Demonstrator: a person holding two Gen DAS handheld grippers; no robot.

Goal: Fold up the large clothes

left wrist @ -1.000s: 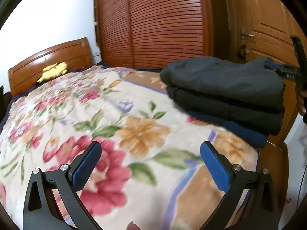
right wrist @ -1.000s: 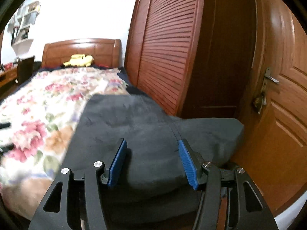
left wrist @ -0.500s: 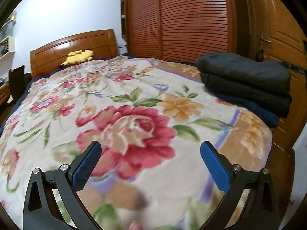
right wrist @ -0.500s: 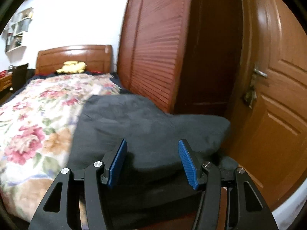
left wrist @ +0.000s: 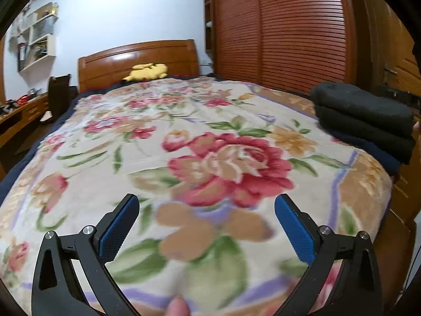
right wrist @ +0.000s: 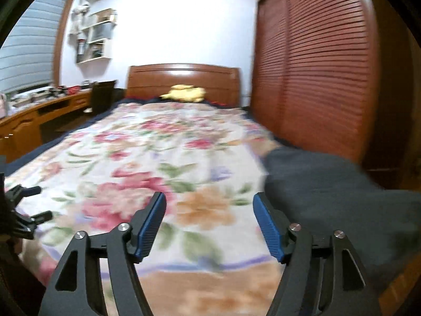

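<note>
No writing or labels can be read anywhere. The left gripper [left wrist: 206, 221], black with blue pads, stands wide apart and empty, angled down over the near part of a floral blanket [left wrist: 147, 142] covering a wooden bed. The right gripper [right wrist: 209, 222] is opening, nothing between its blue pads, aimed low across the same blanket. A stack of folded dark clothes [left wrist: 364, 117] rests on the bed's near right corner, just right of the right gripper, beside a brown slatted wardrobe [left wrist: 300, 31].

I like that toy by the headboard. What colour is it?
The plush toy is yellow, resting against the wooden headboard. The left wrist view shows it best.
</note>
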